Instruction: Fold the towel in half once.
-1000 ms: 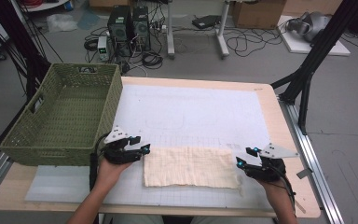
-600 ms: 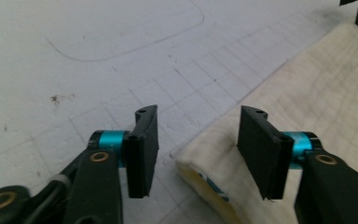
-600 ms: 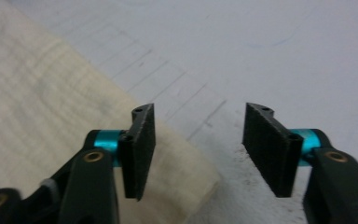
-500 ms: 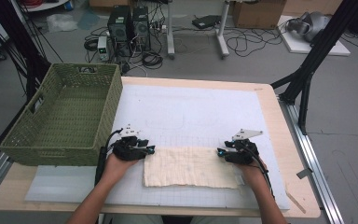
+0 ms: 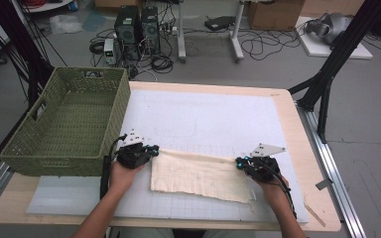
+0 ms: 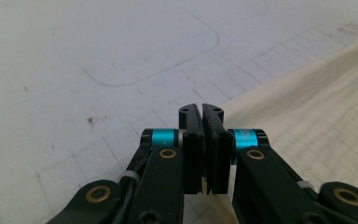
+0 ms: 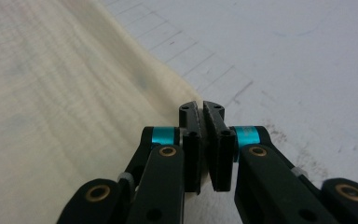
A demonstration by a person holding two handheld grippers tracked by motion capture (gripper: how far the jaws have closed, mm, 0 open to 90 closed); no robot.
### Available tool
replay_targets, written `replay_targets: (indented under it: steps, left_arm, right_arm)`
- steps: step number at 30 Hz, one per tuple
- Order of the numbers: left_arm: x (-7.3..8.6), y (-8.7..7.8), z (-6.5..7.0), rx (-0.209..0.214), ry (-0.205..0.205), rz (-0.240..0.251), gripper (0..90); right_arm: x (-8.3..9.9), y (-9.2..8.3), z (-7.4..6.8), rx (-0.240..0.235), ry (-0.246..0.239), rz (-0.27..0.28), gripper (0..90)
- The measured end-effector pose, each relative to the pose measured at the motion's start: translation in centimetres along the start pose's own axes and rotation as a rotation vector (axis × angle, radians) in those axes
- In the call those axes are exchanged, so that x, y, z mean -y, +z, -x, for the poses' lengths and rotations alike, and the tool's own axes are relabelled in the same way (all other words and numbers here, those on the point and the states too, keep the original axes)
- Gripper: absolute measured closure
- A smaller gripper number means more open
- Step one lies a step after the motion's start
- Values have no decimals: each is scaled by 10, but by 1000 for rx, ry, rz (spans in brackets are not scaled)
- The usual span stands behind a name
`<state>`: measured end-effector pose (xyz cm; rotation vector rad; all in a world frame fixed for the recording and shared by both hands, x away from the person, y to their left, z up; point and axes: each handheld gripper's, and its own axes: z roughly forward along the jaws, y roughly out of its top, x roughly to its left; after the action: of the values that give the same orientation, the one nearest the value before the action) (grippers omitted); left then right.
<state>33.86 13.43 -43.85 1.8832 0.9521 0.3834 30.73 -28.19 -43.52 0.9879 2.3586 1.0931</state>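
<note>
High view: cloth flat on mat at the near edge, left gripper and right gripper just closed on its far corners; thin bites, so a corner likely slips free if the lift is uneven.

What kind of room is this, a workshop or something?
Probably a lab or test workshop: computer towers and loose cables on the floor, dark frame struts, a gridded mat on the table.
</note>
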Motion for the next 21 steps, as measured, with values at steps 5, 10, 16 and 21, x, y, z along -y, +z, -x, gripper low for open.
replay_targets:
  steps: [5, 10, 16, 21]
  left_arm:
    - [-8, 7, -3, -27, 7, 0, 863]
    - [-17, 18, -9, -60, -10, 27, 863]
    - [-25, 28, -17, -92, 6, 43, 863]
    - [-21, 34, -25, -105, -34, 37, 863]
  right_arm:
    - [-10, 5, 5, 72, 14, 20, 861]
    - [-18, 19, 17, 127, 54, 30, 862]
    - [-30, 34, 25, 196, 62, 9, 863]
    - [-39, 44, 30, 208, 71, 17, 864]
